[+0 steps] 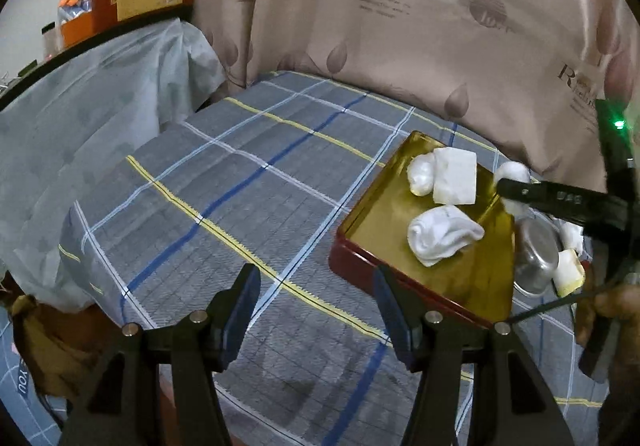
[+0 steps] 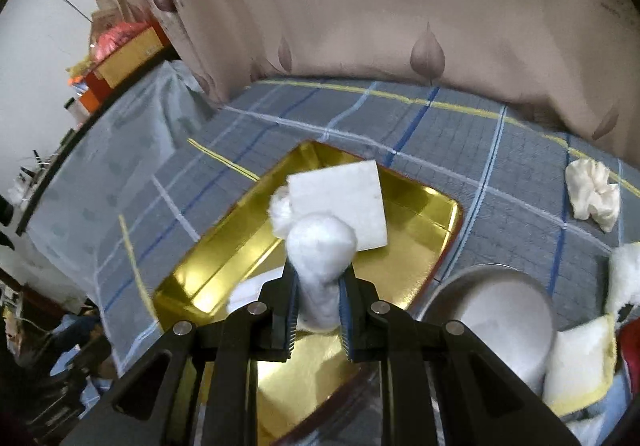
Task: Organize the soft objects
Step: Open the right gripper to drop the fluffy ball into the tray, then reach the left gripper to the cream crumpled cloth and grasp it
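White cotton wad (image 2: 320, 266) standing upright in clamped jaws of right gripper (image 2: 318, 310), hanging directly over gold tray (image 2: 420, 221); left gripper (image 1: 316, 310) gaping empty, well aside.

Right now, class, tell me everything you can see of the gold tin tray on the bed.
The gold tin tray is a shallow rectangle with rounded corners, shiny gold inside and dark red outside, apparently metal. It lies flat on the checked bedsheet. Inside lie a rolled white sock, a white foam square and a cotton ball. The right gripper, shut on a cotton wad, hangs over it. A steel bowl sits beside it.
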The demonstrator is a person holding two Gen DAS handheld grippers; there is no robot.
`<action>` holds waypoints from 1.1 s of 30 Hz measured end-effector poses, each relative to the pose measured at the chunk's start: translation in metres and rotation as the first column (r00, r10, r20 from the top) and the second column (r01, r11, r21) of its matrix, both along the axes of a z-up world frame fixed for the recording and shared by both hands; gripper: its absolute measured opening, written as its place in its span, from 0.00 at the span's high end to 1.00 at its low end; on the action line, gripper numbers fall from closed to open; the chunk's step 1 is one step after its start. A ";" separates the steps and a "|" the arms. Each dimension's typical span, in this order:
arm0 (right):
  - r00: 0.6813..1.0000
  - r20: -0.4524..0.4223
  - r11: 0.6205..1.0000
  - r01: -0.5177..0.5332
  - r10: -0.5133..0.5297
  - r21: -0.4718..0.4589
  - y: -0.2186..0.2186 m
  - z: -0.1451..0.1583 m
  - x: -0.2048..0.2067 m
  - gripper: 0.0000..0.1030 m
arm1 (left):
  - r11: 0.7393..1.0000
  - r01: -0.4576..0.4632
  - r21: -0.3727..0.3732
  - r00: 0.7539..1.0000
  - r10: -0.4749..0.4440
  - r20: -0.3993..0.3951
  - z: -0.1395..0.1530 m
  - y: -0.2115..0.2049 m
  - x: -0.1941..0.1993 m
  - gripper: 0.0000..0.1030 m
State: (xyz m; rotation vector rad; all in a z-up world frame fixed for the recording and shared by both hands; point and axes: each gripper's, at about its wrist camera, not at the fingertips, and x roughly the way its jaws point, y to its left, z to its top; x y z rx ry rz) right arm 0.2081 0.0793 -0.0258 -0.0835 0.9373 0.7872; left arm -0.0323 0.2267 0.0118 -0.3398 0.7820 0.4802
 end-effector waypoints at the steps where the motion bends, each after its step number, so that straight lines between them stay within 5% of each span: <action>1: 1.000 0.000 1.000 0.010 -0.010 -0.018 0.003 -0.005 0.002 0.85 | 1.000 -0.001 -0.009 1.000 0.001 -0.003 -0.002 0.003 0.001 0.42; 12: 0.999 0.016 0.997 0.049 -0.048 -0.058 0.016 -0.024 0.010 0.73 | 1.000 0.011 -0.017 1.000 -0.011 -0.017 -0.007 0.012 -0.006 0.42; 16: 0.997 0.038 0.997 0.072 -0.071 -0.030 0.008 -0.017 0.007 0.42 | 1.000 0.011 -0.023 1.000 -0.012 -0.013 -0.008 0.013 -0.007 0.42; 24: 0.983 0.128 0.985 0.115 -0.132 0.129 -0.041 0.018 -0.020 0.41 | 1.000 0.030 -0.001 0.999 -0.030 -0.034 -0.013 0.005 -0.004 0.42; 29: 0.897 0.361 0.967 0.245 -0.254 0.070 -0.117 0.023 -0.080 0.27 | 0.992 0.121 0.025 0.993 -0.121 0.011 -0.007 -0.008 -0.004 0.42; 33: 0.796 0.444 0.890 0.456 -0.411 0.005 -0.208 0.005 -0.106 0.10 | 0.964 0.265 -0.017 0.962 -0.264 0.064 0.001 -0.025 -0.001 0.42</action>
